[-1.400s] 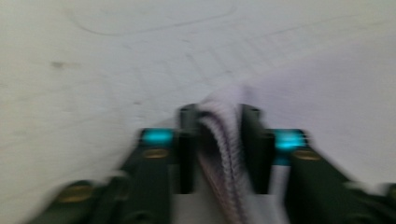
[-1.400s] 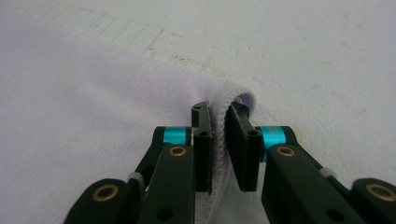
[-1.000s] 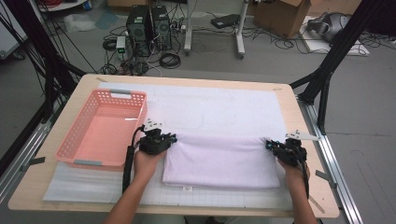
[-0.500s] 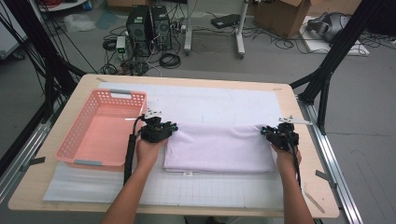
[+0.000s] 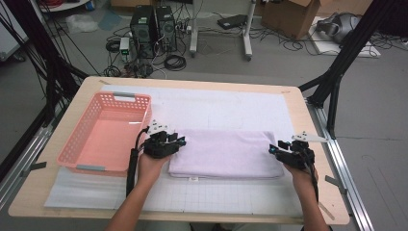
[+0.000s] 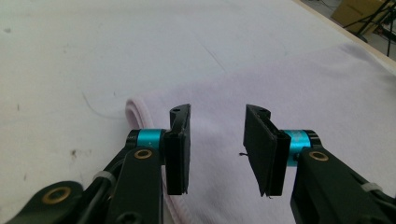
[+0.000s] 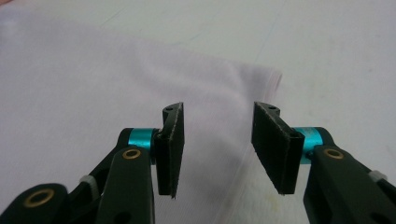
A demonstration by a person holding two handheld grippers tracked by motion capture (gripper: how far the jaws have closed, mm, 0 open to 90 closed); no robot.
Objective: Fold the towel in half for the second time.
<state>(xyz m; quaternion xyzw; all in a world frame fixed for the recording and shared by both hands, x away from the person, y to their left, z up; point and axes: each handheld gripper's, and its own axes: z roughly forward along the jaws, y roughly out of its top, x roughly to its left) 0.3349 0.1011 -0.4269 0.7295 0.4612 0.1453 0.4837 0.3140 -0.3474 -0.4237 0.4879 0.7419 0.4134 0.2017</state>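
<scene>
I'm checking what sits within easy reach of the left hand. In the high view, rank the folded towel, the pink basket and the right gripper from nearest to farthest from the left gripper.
1. Folded towel: right under the left gripper, at the towel's left end.
2. Pink basket: just beside it, to the left.
3. Right gripper: farthest, at the towel's right end.

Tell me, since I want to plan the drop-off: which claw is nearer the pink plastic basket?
Left. The left claw hangs just beside the pink plastic basket; the right claw is beyond the folded white towel.
</scene>
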